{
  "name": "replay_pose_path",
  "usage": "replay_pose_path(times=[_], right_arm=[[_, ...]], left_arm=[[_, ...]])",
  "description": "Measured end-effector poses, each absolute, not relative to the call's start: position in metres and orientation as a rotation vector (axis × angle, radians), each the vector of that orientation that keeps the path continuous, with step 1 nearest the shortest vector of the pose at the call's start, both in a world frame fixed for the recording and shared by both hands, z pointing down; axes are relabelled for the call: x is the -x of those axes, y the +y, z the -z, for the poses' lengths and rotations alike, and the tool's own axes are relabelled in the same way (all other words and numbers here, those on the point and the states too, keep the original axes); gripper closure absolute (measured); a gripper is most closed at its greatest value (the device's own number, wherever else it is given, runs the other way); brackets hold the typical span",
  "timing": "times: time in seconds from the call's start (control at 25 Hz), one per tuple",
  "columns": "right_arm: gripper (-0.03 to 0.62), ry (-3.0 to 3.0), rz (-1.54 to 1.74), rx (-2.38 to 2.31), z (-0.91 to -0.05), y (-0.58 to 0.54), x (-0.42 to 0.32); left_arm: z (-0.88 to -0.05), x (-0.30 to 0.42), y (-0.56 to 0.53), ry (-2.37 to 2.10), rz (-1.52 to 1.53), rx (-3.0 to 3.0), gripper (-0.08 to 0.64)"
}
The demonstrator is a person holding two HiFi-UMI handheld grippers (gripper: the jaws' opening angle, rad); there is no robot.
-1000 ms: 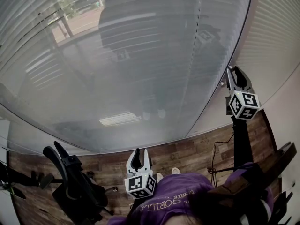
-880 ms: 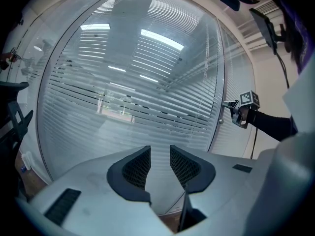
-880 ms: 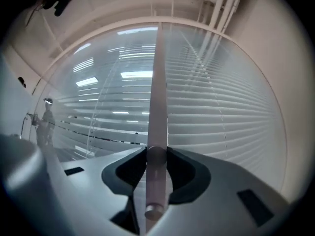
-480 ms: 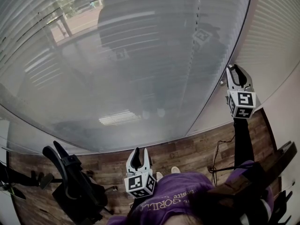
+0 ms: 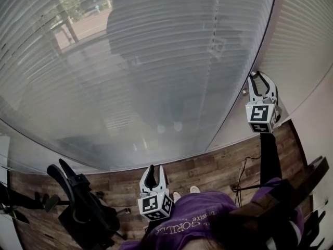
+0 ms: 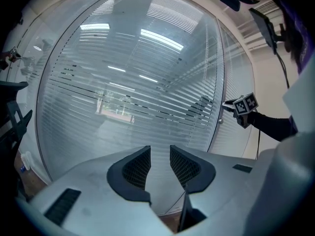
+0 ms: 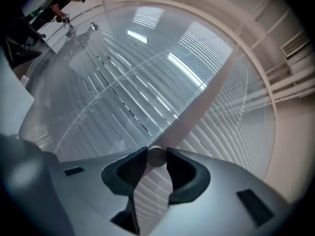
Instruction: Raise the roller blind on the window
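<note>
1. Looking down from the head view, we see the blind [image 5: 156, 61] fully lowered behind the glass, its horizontal slats covering the whole pane down to the wooden floor [image 5: 208, 168].
2. We hold the right gripper [image 5: 260, 82] up at the right side of the window, against the pale frame post [image 5: 237, 113] that runs beside the pane.
3. In the right gripper view, a small round knob [image 7: 156, 156] sits right at the tips of that gripper's jaws. The two dark pads close in on it from either side, and it fills the gap between them.
4. In that same view, the frame post runs up and away from the knob, with slats on both sides of it.
5. We keep the left gripper [image 5: 156, 173] low, close to our purple shirt [image 5: 197, 217], well apart from the right one and pointing at the lower part of the glass.
6. In the left gripper view, its jaws stand a narrow gap apart, and only the slats of the blind show through the gap. That gripper holds nothing.
7. To our left, a black office chair [image 5: 78, 202] stands on the floor near the foot of the window.
</note>
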State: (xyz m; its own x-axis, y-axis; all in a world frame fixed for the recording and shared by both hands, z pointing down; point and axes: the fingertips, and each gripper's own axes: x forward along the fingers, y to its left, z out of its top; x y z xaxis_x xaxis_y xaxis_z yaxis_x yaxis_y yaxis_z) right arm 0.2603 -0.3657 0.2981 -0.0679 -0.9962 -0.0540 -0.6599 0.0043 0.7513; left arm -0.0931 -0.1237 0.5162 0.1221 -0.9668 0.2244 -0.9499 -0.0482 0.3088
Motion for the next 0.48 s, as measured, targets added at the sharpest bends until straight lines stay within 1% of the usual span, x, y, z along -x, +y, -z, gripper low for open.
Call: replay_pose_path(times=[0.28,0.48], right_arm=[[0.468,-1.808,0.871,-1.739,-0.2988,-0.3641,-0.2621],[0.468,-2.024,0.666,-1.823,-0.2957,-0.3620,-0.2600]], left_arm=[[-0.5157,0.0923,-0.1232,-1.861,0.062,-2.031,0.436],[-0.5158,0.0947,-0.1234,-1.865,0.060,-2.028,0.436]])
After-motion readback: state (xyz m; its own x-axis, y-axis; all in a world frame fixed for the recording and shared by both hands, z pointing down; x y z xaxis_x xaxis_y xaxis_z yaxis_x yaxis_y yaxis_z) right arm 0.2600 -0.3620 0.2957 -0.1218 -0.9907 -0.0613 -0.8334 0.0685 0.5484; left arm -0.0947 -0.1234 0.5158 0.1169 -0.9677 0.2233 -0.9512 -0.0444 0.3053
